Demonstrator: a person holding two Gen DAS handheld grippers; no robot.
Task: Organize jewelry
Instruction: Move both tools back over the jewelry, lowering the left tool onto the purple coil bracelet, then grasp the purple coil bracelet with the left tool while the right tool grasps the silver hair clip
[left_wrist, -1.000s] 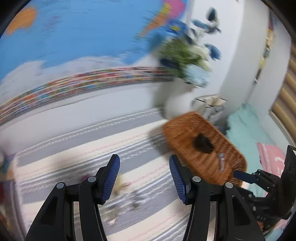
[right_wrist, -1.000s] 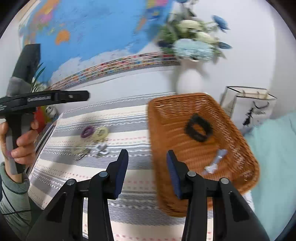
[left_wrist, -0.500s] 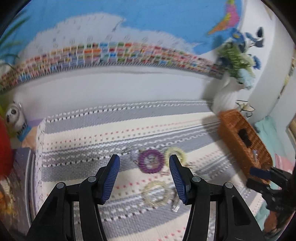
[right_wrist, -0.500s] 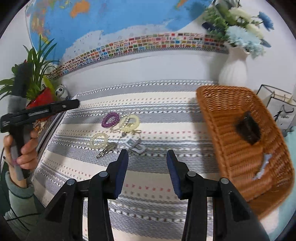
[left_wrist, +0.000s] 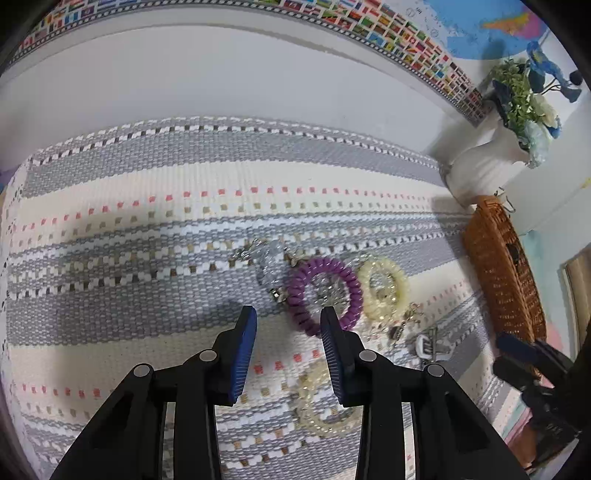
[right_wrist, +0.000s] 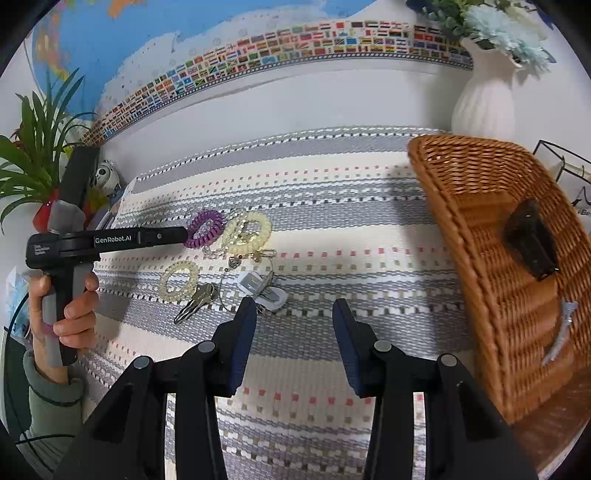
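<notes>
Purple coil bracelet (left_wrist: 324, 291) lies just beyond left gripper (left_wrist: 288, 321), jaws narrowing, unpinched.

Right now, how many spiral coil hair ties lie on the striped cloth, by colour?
Purple coil tie: 1
Pale yellow coil ties: 2
Total: 3

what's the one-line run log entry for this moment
left gripper: fingers closing around purple coil hair tie, not gripping | right gripper: open, empty | basket: black hair tie
</notes>
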